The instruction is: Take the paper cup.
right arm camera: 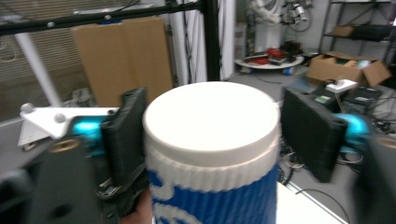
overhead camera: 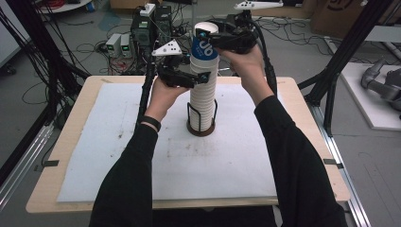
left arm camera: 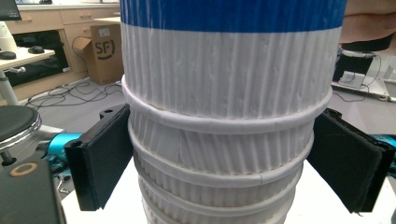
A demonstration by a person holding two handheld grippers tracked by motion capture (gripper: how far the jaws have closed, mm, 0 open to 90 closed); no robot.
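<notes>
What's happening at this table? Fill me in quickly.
A person works a tall stack of white ribbed cups that stands in a wire holder on the white mat. The left gripper straddles the stack partway up, jaws on either side. The right gripper sits around the blue-printed top cup, one jaw against it, the other apart. Whether either grips yet is unclear.

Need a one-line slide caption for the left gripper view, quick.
Left gripper with open jaws flanking a stack of ribbed white paper cups, just below the blue-banded top cup.

High view overhead, facing forward-down; both gripper views close on cup stack.
</notes>
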